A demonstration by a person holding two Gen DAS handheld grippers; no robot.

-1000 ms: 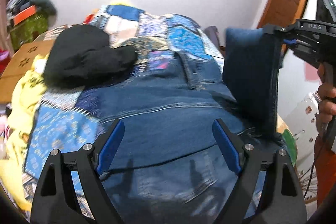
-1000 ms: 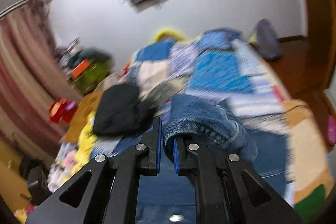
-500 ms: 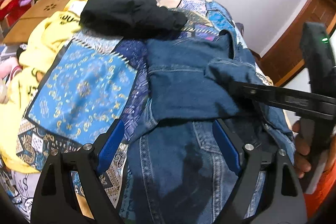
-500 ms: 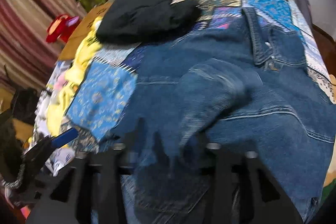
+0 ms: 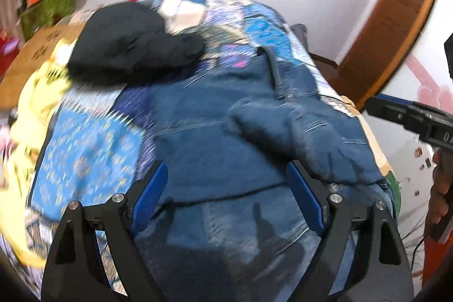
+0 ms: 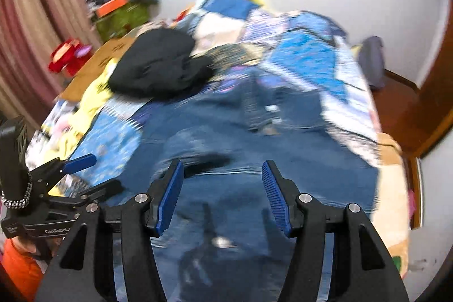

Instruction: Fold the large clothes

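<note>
A blue denim garment point(image 5: 215, 137) lies spread on the bed, and one fold of it point(image 5: 300, 132) is laid over its right side. My left gripper point(image 5: 226, 169) hovers just above the denim, open wide, with nothing between its pads. The right gripper point(image 6: 222, 164) also hangs over the denim point(image 6: 254, 188); its jaws are opening and nothing is between them. In the right wrist view the left gripper point(image 6: 99, 173) shows at the left edge, open. Both views are blurred by motion.
A black garment point(image 5: 130, 47) sits bunched on the patchwork quilt point(image 5: 85, 149) beyond the denim. Yellow cloth point(image 5: 42, 92) and a cardboard box point(image 5: 31, 58) lie at the left. A wooden door frame point(image 5: 390, 27) stands at the right, a curtain point(image 6: 28, 19) at the far left.
The right gripper was shut on a lifted denim fold; it has let go, and the fold now lies on the garment. Its jaws have spread apart. The left gripper stays open.
</note>
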